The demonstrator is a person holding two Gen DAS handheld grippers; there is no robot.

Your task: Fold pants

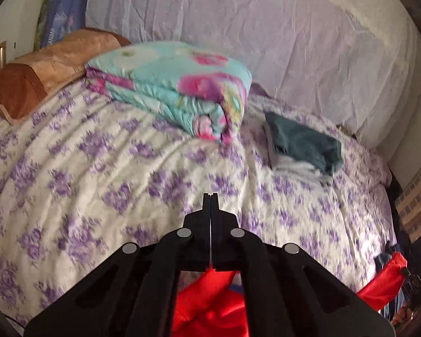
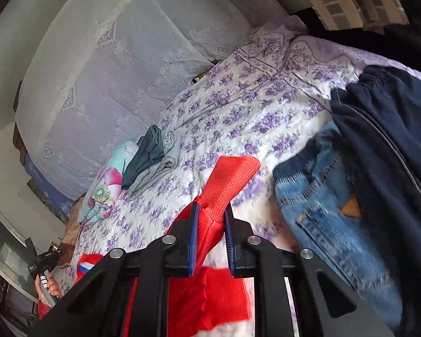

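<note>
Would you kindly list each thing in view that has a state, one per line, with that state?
Left gripper: shut; red fabric shows behind its fingers.
Right gripper: shut on the red pants, ribbed cuff sticking out past the fingertips.
Floral quilt: folded, on the bed.
Teal and grey clothes: folded, stacked.
Jeans: unfolded, lying on the bed.
Navy pants: unfolded, partly over the jeans.

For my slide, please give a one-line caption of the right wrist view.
Right gripper clamps red knitted pants above the purple-flowered bedsheet, beside blue denim jeans.
</note>
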